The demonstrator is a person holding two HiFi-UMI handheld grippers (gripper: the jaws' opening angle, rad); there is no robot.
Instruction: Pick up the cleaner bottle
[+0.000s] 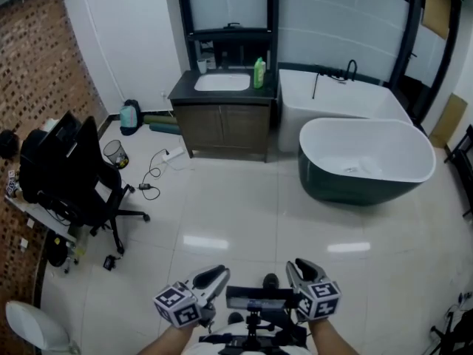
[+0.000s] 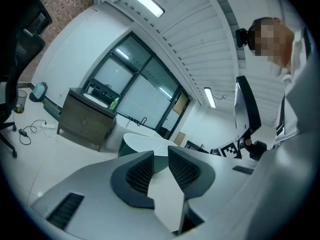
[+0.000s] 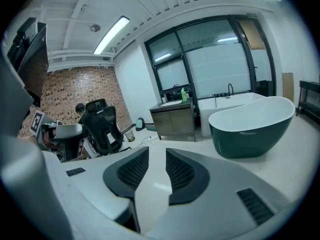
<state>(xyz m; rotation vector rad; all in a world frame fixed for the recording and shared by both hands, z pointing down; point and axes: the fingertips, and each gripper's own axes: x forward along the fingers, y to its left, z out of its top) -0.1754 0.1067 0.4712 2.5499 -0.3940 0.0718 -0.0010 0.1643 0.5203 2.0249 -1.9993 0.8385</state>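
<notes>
The cleaner bottle point(image 1: 259, 73) is green and stands upright on the dark vanity point(image 1: 222, 113), right of the white sink point(image 1: 222, 82), far across the room. It shows small in the left gripper view point(image 2: 115, 103) and the right gripper view point(image 3: 183, 95). My left gripper point(image 1: 218, 274) is at the bottom of the head view, jaws shut and empty point(image 2: 160, 153). My right gripper point(image 1: 299, 267) is beside it, jaws slightly apart with nothing between them point(image 3: 156, 151). Both point toward the vanity over the tiled floor.
A dark green freestanding bathtub point(image 1: 366, 157) stands right of the vanity, with a white built-in tub point(image 1: 332, 98) behind it. A black office chair point(image 1: 81, 176), a wastebasket point(image 1: 114, 152) and floor cables point(image 1: 151, 172) lie at left by the brick wall.
</notes>
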